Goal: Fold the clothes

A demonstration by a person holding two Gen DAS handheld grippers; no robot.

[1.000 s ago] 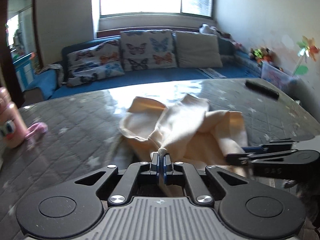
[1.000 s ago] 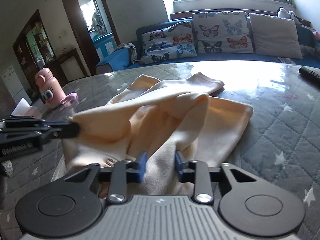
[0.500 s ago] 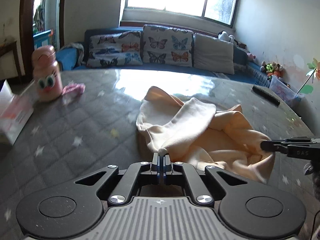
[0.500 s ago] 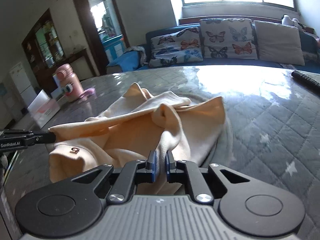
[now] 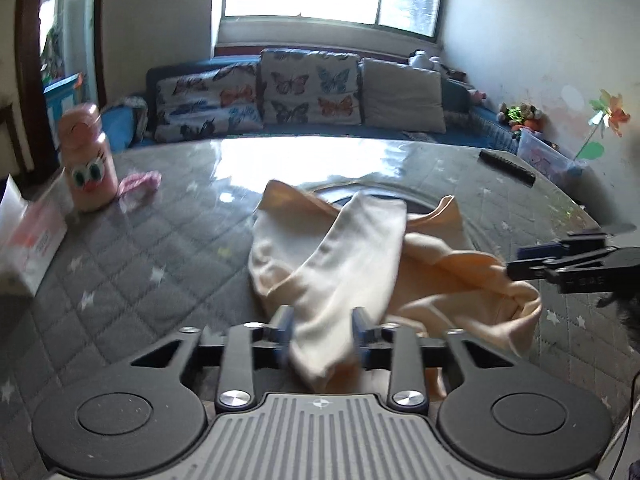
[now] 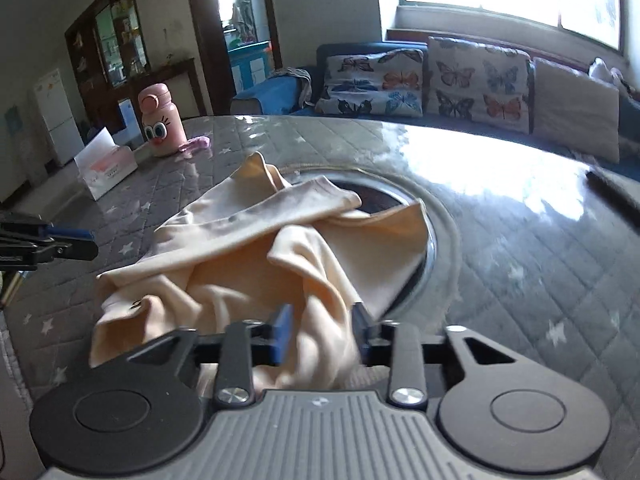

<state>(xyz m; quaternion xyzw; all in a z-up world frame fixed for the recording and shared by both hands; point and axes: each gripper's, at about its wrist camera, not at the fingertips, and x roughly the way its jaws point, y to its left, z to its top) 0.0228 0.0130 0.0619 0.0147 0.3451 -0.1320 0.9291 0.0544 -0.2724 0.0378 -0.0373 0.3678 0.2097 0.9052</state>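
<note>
A cream-peach garment (image 5: 360,248) lies crumpled on the grey quilted table cover (image 5: 160,248), partly over a round dark recess (image 6: 380,200). My left gripper (image 5: 320,328) is at the garment's near edge. Its jaws are opening, and a loose fold of cloth hangs between them without being pinched. My right gripper (image 6: 322,332) is at the opposite near corner of the garment (image 6: 248,256). Its jaws are also opening, with slack cloth between the blue pads. Each gripper shows in the other's view, the right (image 5: 516,264) and the left (image 6: 88,242), beside the cloth.
A pink bottle with cartoon eyes (image 6: 160,124) and a tissue box (image 6: 106,168) stand at the table's left, with a small pink cloth (image 5: 140,184) beside them. A black remote (image 5: 506,166) lies far right. A sofa with butterfly cushions (image 5: 308,92) is behind the table.
Both grippers were shut on pinches of the garment; now their jaws stand apart and the cloth sags loose between them. The lifted folds have dropped onto the table.
</note>
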